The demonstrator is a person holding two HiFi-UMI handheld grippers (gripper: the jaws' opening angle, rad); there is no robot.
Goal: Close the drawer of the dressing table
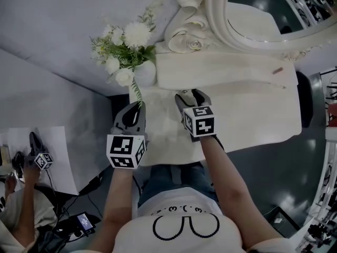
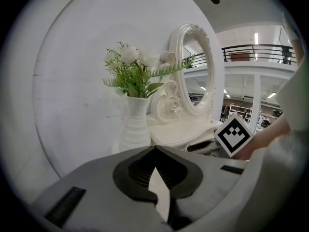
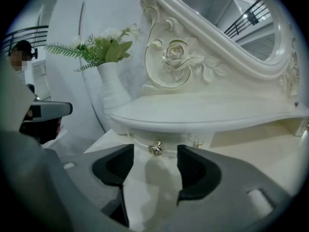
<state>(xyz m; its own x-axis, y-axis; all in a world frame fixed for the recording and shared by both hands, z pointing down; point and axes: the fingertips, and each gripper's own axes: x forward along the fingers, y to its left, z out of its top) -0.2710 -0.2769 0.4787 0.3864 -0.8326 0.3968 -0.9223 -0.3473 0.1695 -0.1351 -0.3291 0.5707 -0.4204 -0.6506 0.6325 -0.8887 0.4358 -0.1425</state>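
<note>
One small cream drawer (image 3: 174, 140) with one rounded gold knob (image 3: 155, 148) is set under the curved shelf (image 3: 203, 112), at the far side of the tabletop (image 3: 251, 149). The right gripper (image 1: 192, 95) is held wide, with the knob just beyond its two ribbed dark pads (image 3: 118, 166), untouched. The left gripper (image 2: 155, 151) is held with jaws together. One ribbed white vase (image 3: 112, 93) is stood far left.

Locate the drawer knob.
In the right gripper view, the knob sits at centre on the drawer, under the shelf, just beyond the right gripper's open jaws.
</note>
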